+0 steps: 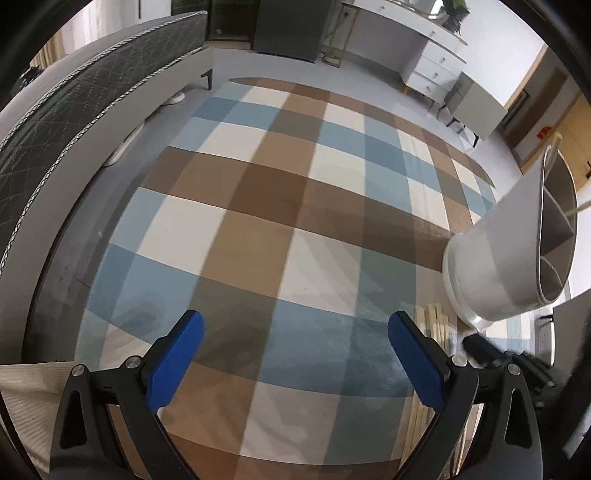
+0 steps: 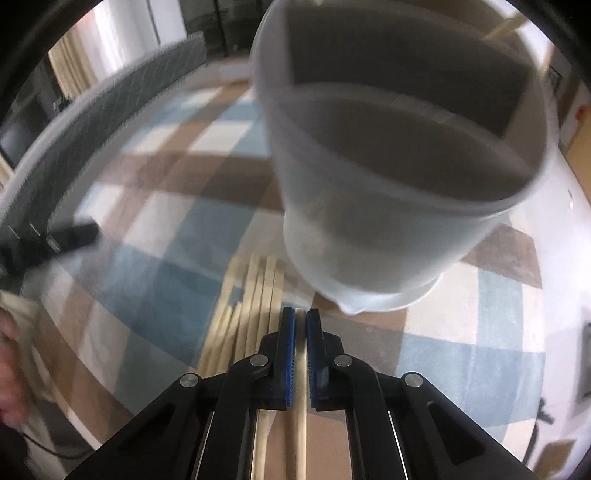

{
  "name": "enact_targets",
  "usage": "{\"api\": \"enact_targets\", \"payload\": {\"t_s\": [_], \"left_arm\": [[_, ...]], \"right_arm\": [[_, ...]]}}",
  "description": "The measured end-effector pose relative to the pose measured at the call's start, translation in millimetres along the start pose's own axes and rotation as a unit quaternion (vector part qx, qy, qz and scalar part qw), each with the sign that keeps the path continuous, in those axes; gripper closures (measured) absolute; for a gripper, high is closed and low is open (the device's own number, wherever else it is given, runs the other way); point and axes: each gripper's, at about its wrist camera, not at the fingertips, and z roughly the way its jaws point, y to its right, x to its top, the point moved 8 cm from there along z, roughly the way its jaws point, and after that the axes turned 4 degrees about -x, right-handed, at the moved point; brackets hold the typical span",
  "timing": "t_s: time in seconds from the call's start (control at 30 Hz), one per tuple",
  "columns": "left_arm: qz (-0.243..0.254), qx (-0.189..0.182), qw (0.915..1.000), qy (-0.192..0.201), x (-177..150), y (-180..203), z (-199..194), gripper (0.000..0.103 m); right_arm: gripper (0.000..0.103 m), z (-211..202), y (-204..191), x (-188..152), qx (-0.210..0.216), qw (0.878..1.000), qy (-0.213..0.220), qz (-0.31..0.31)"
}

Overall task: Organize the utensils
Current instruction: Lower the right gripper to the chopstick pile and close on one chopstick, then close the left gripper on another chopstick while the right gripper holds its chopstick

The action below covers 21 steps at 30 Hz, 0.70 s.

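A white utensil holder (image 2: 388, 206) with inner dividers stands on the checked rug, close ahead of my right gripper; it also shows at the right of the left wrist view (image 1: 509, 251). One pale chopstick (image 2: 506, 27) sticks out of its far compartment. My right gripper (image 2: 301, 317) is shut on a pale wooden chopstick (image 2: 301, 373), just in front of the holder's base. Several more chopsticks (image 2: 255, 306) lie in a row on the rug to its left, and show in the left wrist view (image 1: 436, 325). My left gripper (image 1: 295, 328) is open and empty above the rug.
A checked blue, brown and white rug (image 1: 258, 206) covers the floor. A bed with a grey patterned mattress (image 1: 74, 99) runs along the left. A white dresser (image 1: 424, 48) and a low cabinet (image 1: 480, 103) stand at the back right.
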Motion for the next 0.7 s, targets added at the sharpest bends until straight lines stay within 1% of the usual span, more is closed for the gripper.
{"api": "enact_targets", "payload": {"t_s": [0.1, 0.17, 0.27, 0.37, 0.47, 0.57, 0.6, 0.7], "left_arm": [[0.005, -0.007, 0.9999, -0.011, -3, 13, 6, 0.006], [0.022, -0.014, 0.9994, -0.025, -6, 25, 11, 0.006], [0.053, -0.016, 0.9980, -0.032, -10, 40, 16, 0.006], [0.073, -0.006, 0.9964, -0.042, -15, 47, 20, 0.006], [0.085, -0.008, 0.9951, -0.049, -17, 56, 23, 0.006], [0.106, -0.007, 0.9933, -0.046, -18, 67, 26, 0.006], [0.112, -0.005, 0.9925, -0.048, -18, 71, 29, 0.006], [0.125, 0.013, 0.9906, -0.054, -22, 74, 39, 0.006]], "right_arm": [[0.098, -19, 9, 10, 0.019, 0.999, 0.034, 0.026], [0.098, -33, 16, 15, 0.033, 0.997, 0.058, 0.046], [0.098, -51, 31, 18, 0.049, 0.992, 0.085, 0.076], [0.098, -70, 47, 15, 0.066, 0.986, 0.106, 0.111], [0.098, -85, 60, 17, 0.084, 0.977, 0.127, 0.147], [0.098, -103, 76, 17, 0.090, 0.971, 0.152, 0.163], [0.098, -104, 71, 17, 0.092, 0.969, 0.157, 0.167], [0.098, -114, 83, 12, 0.099, 0.963, 0.163, 0.189]]}}
